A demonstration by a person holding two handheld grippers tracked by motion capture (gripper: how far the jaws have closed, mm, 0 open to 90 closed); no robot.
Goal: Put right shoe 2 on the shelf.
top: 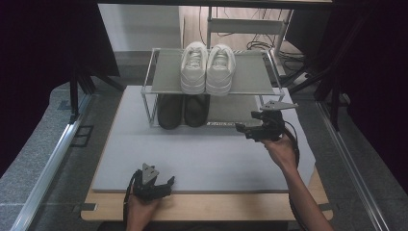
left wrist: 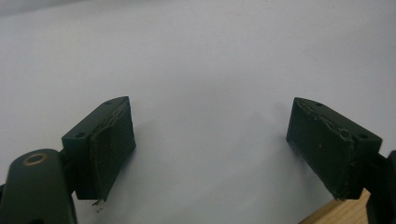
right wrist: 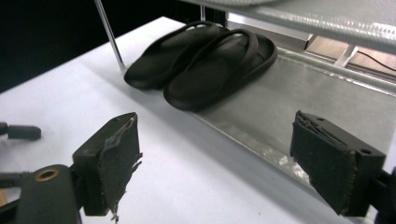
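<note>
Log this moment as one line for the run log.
left gripper: open, empty, over mat | right gripper: open, empty, facing slippers on lower shelf | sneakers: top shelf

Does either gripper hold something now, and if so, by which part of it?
Nothing is held. The left gripper is open over the mat; the right gripper is open and empty, near the black slippers.

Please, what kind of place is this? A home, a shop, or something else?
Probably a lab recording setup, not a home. A small shoe rack with white sneakers and black slippers stands on a grey mat, between aluminium rails and dark curtains.
</note>
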